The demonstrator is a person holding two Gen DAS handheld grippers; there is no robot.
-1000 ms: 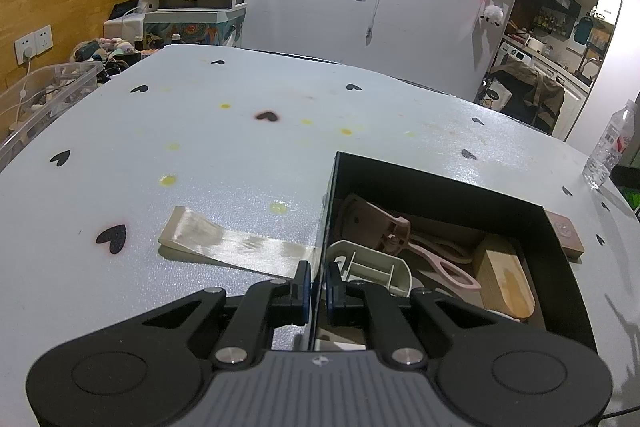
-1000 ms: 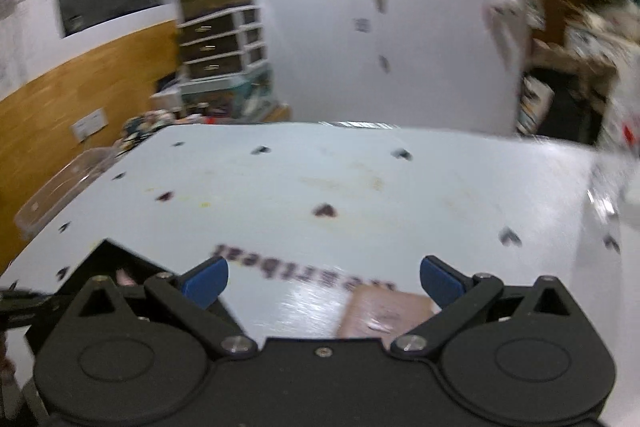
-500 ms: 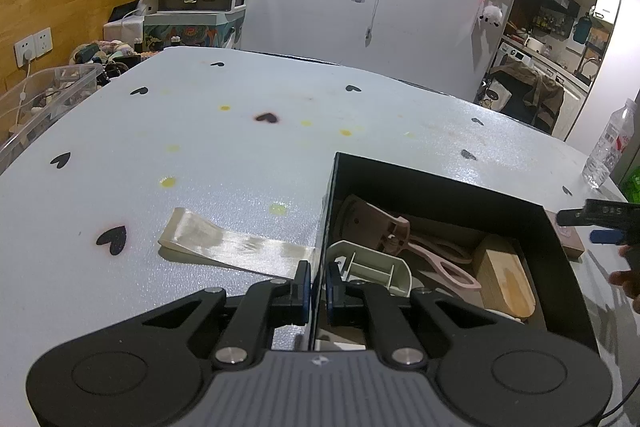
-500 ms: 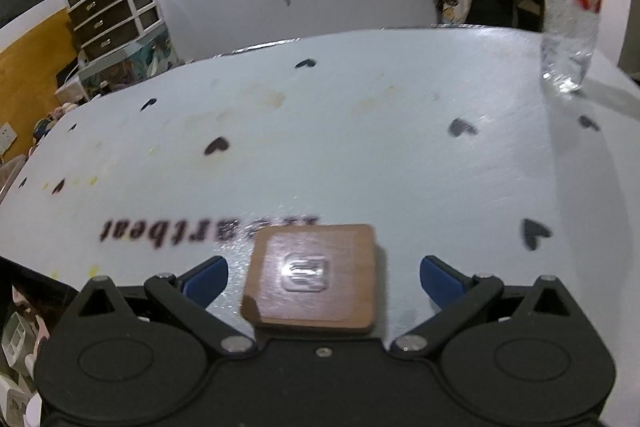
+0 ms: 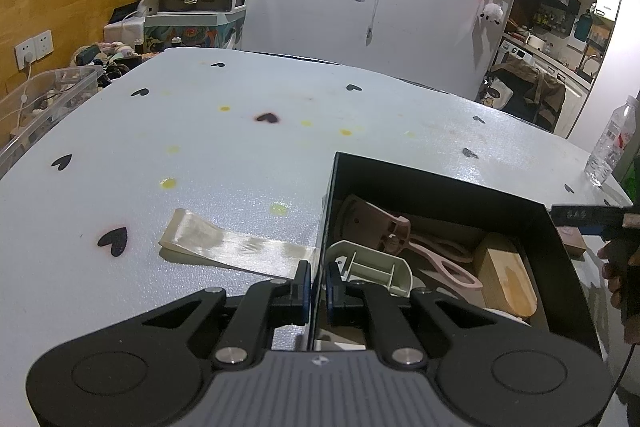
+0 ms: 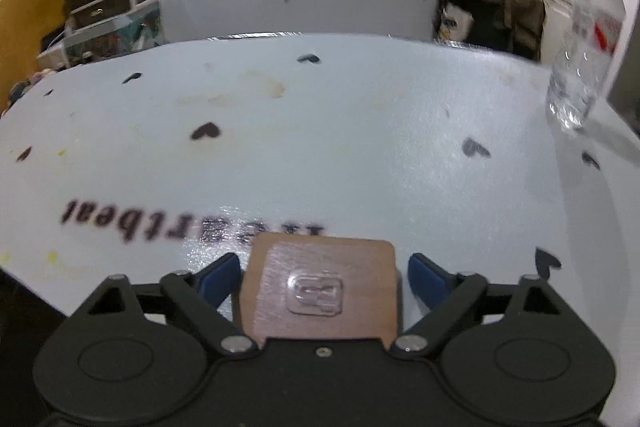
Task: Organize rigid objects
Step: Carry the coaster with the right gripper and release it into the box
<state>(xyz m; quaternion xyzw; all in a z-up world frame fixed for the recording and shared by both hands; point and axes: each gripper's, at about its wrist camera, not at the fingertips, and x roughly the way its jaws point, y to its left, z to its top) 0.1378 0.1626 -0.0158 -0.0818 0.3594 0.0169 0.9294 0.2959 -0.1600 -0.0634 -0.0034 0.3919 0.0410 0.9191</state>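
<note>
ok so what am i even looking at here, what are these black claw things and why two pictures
These are two hand-held grippers, each with a camera looking out along its two fingers, so each picture is one gripper's own view. A person holds them; there is no robot.

In the left view, the left gripper is shut on the near wall of an open black box, which already holds pinkish and beige plastic pieces. A cream ribbon strip lies beside it on the white heart-print table.

In the right view, the right gripper has a brown square tile with a clear hook between its fingers. Its jaws have just been closing, but gaps still show beside the tile. A clear plastic bottle stands far right.
</note>
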